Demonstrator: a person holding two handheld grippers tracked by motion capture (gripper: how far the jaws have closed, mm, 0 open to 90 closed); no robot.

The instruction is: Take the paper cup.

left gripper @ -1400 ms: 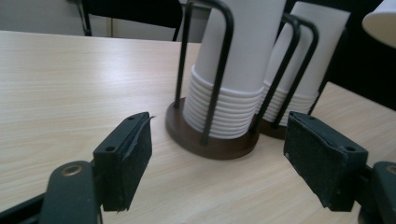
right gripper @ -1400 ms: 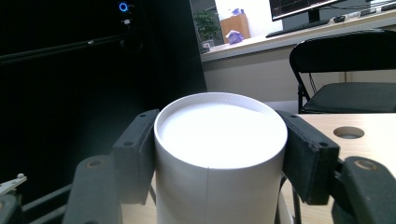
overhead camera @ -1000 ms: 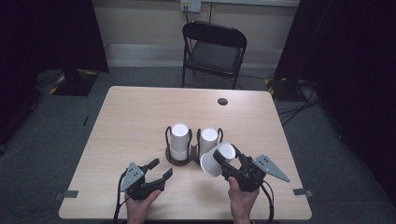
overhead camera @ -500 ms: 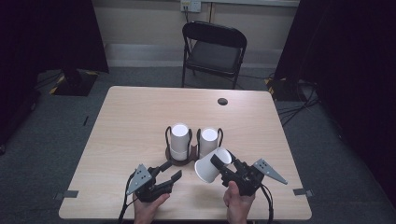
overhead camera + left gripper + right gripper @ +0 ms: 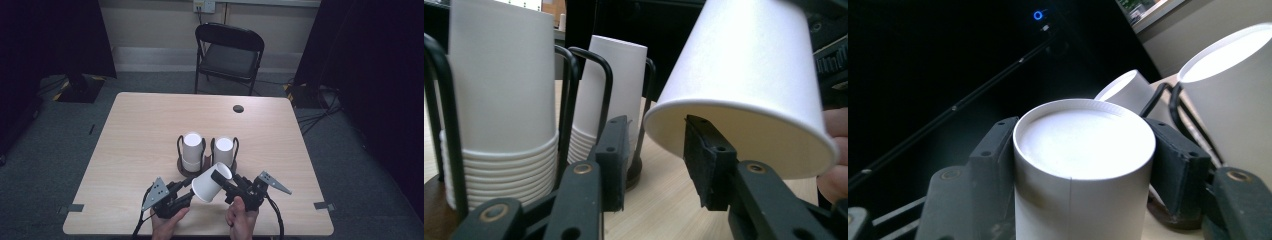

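The right tool (image 5: 223, 181) clamped a smooth, tapered white paper cup (image 5: 211, 182); the left tool (image 5: 187, 188), closing, straddled its rim unclenched, beside stacked cups (image 5: 504, 115) in a wire holder (image 5: 569, 85).

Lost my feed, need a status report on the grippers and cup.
Right gripper shut on paper cup, tilted. Left gripper open, jaws just closing around its rim, one inside. Cup holder close behind.

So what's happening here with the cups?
A person at a wooden table works a gripper in each hand. The right gripper is shut on a white paper cup, held tilted with its open end toward the left gripper. The left jaws have just been closing; in the left gripper view one reaches into the cup's mouth, the other stands outside. Behind, a black wire holder keeps two stacks of upside-down cups.
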